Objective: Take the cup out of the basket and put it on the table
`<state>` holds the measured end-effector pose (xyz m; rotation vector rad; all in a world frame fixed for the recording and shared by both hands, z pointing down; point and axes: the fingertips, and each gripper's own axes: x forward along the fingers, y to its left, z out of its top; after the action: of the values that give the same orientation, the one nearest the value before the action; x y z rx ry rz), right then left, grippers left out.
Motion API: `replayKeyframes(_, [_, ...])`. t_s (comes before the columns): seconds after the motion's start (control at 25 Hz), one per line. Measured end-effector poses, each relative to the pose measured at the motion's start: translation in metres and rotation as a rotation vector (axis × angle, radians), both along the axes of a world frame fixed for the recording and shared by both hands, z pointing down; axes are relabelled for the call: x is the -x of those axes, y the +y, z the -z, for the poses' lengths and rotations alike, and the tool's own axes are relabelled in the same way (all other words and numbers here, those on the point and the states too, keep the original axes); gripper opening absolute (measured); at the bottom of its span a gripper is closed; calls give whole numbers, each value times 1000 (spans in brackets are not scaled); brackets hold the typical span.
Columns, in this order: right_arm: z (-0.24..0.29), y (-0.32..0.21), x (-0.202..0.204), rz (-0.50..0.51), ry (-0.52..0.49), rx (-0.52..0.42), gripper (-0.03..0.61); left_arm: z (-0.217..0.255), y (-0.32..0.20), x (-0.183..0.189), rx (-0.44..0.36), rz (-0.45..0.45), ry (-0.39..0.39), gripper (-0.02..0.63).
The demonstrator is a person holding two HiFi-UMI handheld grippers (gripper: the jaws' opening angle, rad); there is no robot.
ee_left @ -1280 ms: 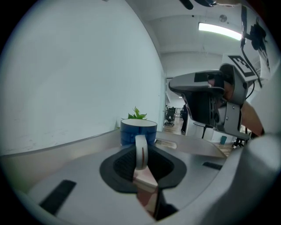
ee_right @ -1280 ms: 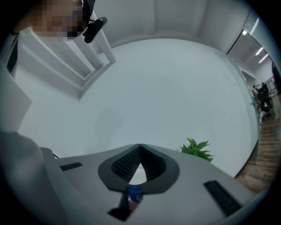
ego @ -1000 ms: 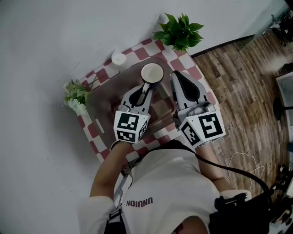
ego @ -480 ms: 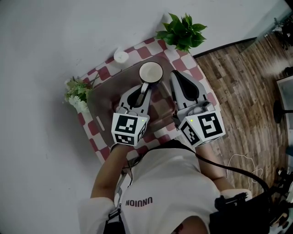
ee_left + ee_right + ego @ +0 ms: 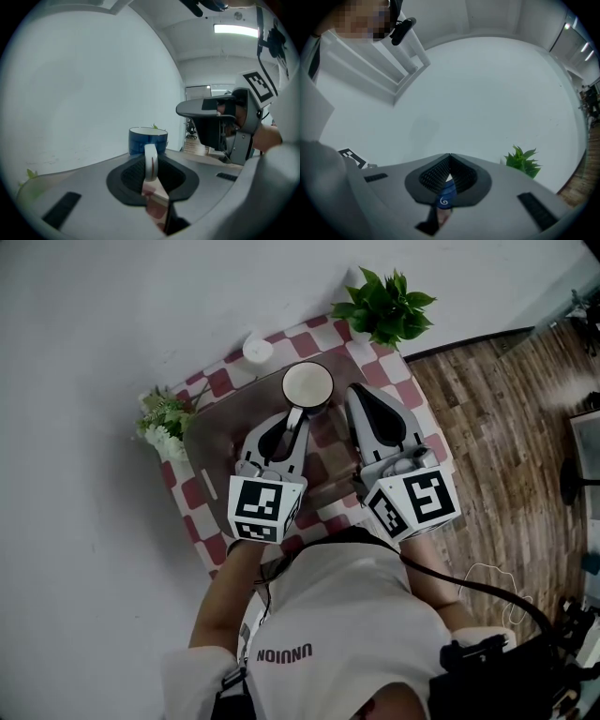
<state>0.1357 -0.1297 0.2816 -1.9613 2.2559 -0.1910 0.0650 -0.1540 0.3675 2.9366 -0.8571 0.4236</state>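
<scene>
White flowers sit at the left edge of the table, which wears a red-and-white checked cloth. A small white round thing stands at the far edge; what it is I cannot tell. A brownish, see-through basket fills the middle of the cloth.

Over the basket's near half reaches the left gripper, its jaws narrowed onto the white handle of the cup. The left gripper view shows that handle pinched upright between the pads, with the blue cup body just past the tips. The cup sits upright at the basket's far edge; whether its base touches anything no view shows.

Just right of the cup is the right gripper, not touching it. Its jaws are drawn together, tips meeting, and only a blue sliver shows through the slit.

A green plant stands at the far right corner, with wooden floor beyond.
</scene>
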Motion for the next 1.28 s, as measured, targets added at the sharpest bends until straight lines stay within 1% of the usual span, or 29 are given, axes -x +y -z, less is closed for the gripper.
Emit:
replayKeyframes(0.32, [4,-3,13,43,-1,-12,17,15,-4,17,-25,69,13,63])
replayKeyframes(0.56, [6,-3,24,76,-1,-22,17,23,-4,29,-16,104,30,63])
replayKeyframes(0.76, [8,-3,33,103,-4,-29,17,22,2,37,-18,122,21,63])
replayKeyframes(0.92, [7,-2,40,121,-7,-33,17,24,6,45,-16,141,28,63])
replayKeyframes(1.28, [9,-3,58,172,-11,-35,17,32,10,66,-13,214,52,63])
